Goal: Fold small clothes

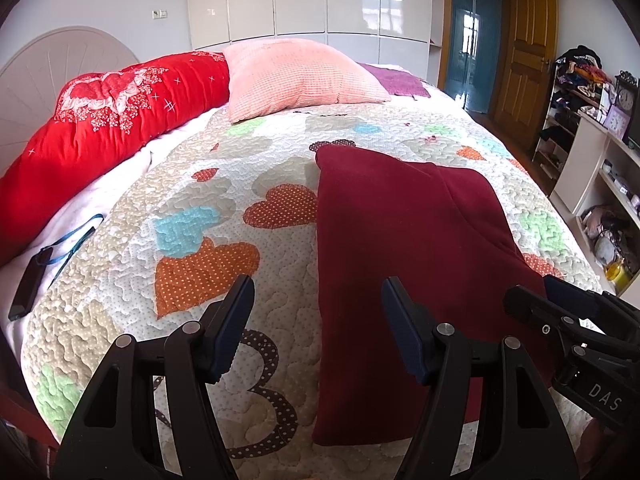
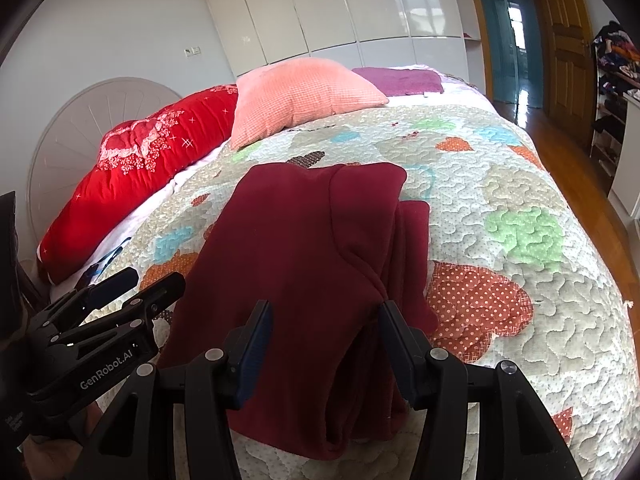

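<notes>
A dark red garment (image 1: pixel 404 248) lies folded lengthwise on the heart-patterned quilt (image 1: pixel 224 208), with a sleeve laid over its right side; it also shows in the right wrist view (image 2: pixel 304 264). My left gripper (image 1: pixel 318 304) is open and empty, hovering over the garment's left edge near its front end. My right gripper (image 2: pixel 325 326) is open and empty, just above the garment's near end. The right gripper also shows at the right of the left wrist view (image 1: pixel 568 312), and the left gripper at the left of the right wrist view (image 2: pixel 128 292).
A red bolster (image 1: pixel 100 128), a pink pillow (image 1: pixel 296 76) and a purple cloth (image 1: pixel 396 80) lie at the head of the bed. A black device with a blue strap (image 1: pixel 30 280) lies at the left edge. Shelves (image 1: pixel 600 168) stand to the right.
</notes>
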{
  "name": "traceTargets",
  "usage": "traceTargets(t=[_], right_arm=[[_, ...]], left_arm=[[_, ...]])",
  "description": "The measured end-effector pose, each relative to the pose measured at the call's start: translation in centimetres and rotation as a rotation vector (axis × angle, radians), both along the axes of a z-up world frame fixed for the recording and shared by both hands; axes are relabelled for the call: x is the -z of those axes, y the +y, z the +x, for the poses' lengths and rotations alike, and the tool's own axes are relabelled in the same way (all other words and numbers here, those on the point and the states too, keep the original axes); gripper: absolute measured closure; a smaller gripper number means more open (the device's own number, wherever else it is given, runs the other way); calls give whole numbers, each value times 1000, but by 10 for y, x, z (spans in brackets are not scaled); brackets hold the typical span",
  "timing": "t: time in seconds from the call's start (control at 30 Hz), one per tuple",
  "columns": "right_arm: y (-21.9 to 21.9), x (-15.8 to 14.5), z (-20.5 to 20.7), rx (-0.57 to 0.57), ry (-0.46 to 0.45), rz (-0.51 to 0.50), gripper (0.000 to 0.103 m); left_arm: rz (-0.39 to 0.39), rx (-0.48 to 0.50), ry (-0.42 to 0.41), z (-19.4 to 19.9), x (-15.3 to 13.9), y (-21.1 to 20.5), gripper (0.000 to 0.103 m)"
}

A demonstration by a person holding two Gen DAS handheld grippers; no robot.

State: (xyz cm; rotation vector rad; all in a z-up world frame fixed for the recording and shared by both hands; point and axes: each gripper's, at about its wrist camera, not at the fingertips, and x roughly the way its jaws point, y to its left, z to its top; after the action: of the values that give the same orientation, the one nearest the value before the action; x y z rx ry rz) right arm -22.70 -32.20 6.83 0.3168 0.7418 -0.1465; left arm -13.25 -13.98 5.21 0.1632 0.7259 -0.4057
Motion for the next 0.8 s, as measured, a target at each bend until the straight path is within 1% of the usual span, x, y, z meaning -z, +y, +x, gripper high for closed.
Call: traceTargets(t=[0.2, 0.33, 0.8], right_arm=[[0, 1, 0, -2, 3, 4, 49], [-1, 1, 0, -4, -1, 9, 46], [-1, 4, 2, -4, 14, 7, 45]], left_arm=[[11, -5, -4, 0, 1, -1, 37], [13, -13, -5, 2, 2, -1, 36], [16, -5, -5, 2, 3, -1, 37]])
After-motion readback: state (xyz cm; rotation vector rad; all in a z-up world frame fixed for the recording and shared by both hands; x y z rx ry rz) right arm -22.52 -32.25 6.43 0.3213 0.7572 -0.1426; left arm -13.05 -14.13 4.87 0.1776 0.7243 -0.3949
